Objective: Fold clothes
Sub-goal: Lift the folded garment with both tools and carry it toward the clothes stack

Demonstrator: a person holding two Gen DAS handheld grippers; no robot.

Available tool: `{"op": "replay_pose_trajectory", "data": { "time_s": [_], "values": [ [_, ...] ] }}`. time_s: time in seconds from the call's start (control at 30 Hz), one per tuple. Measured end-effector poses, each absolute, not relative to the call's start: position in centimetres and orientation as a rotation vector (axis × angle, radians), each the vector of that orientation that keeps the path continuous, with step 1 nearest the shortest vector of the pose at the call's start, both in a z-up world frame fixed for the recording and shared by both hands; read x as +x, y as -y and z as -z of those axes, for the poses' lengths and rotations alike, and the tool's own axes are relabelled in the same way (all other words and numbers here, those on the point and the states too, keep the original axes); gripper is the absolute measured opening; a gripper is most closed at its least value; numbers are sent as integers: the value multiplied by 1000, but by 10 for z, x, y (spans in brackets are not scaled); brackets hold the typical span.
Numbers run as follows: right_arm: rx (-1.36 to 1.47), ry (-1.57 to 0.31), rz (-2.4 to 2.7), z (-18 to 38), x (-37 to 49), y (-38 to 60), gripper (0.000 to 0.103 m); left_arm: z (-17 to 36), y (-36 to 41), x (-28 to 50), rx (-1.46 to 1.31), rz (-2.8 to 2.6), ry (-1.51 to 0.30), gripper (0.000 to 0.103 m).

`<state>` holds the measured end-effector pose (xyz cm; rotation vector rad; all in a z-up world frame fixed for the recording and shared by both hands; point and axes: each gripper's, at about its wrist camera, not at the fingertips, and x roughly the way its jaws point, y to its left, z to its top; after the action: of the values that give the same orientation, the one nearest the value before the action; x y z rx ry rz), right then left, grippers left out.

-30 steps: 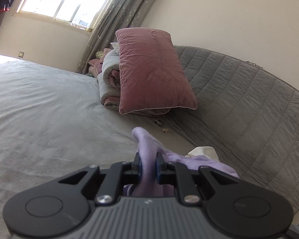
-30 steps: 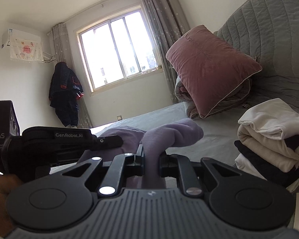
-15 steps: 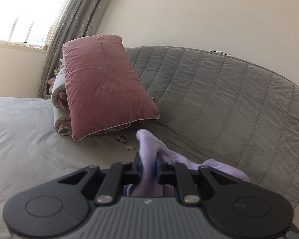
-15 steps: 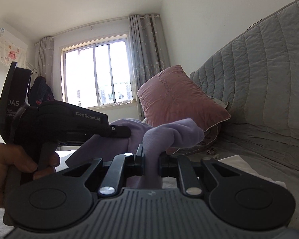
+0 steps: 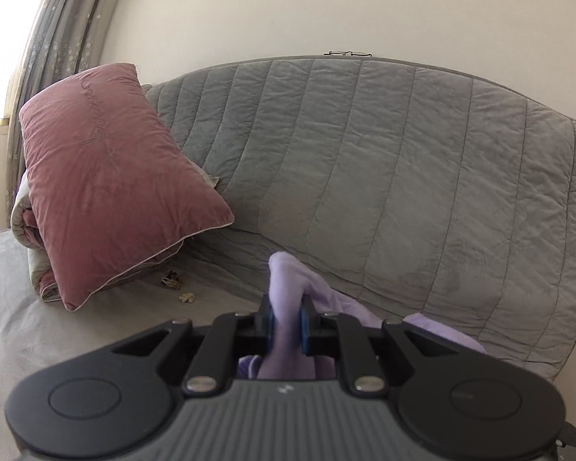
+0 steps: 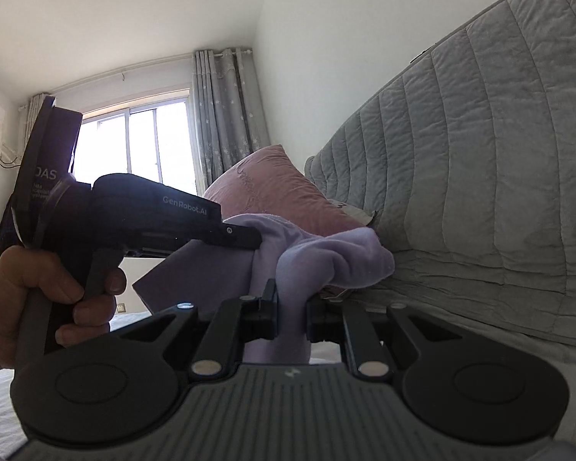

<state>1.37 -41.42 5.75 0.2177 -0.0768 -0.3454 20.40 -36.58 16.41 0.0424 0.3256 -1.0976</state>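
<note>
You are pinching the lilac garment (image 5: 288, 280) in both claws, left claw (image 5: 287, 320) and right claw (image 6: 291, 309), lifted ahead of them. No fold is showing yet, so the folding is all still to do.

The lower part of the lilac garment (image 5: 288, 288) was hidden behind the gripper bodies, the folded quilt (image 5: 27, 238) was mostly covered by the pink pillow (image 5: 107, 176), and the small scraps (image 5: 178, 286) on the bed were too small to identify.

Lilac garment (image 5: 288, 288), bunched, lifted above bed
</note>
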Motion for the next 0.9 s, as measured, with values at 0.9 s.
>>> {"op": "replay_pose_trajectory", "data": {
  "time_s": [0.9],
  "values": [
    [365, -110, 652, -14, -3, 485, 52, -109, 424, 228, 42, 988, -326, 18]
  ]
}}
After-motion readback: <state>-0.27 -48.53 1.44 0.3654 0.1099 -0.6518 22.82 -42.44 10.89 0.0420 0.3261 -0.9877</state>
